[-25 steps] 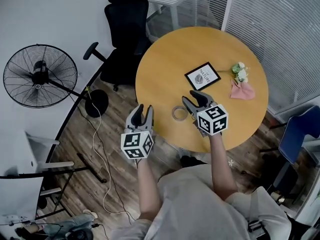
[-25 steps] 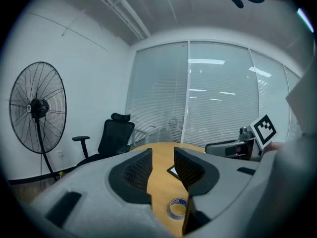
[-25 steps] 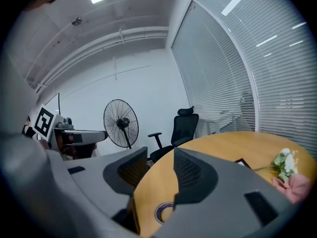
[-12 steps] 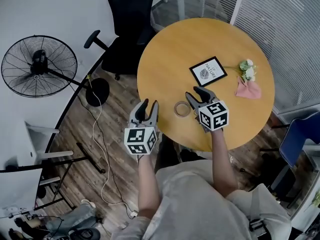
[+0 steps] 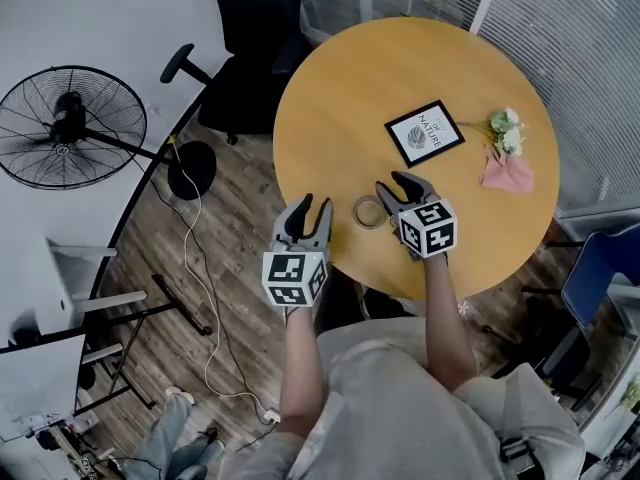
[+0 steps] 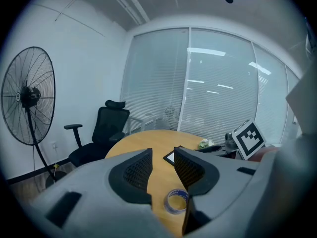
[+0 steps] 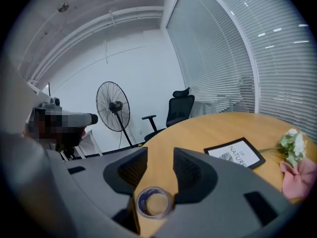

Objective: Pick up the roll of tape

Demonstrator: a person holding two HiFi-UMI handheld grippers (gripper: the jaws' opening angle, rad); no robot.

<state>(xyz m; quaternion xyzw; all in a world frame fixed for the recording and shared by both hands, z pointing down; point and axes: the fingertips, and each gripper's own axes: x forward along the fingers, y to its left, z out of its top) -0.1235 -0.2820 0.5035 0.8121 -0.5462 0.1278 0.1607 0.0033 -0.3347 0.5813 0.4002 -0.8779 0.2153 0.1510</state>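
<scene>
roll of tape flat near table edge | left gripper, right gripper flank it | jaws narrowly apart, empty

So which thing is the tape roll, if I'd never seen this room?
Find the round wooden table, then its edge nearest the person. The roll of tape lies flat there, left of the right gripper. It is the only small hollow ring; the framed print is a flat rectangle and the flowers sit farther right.
</scene>
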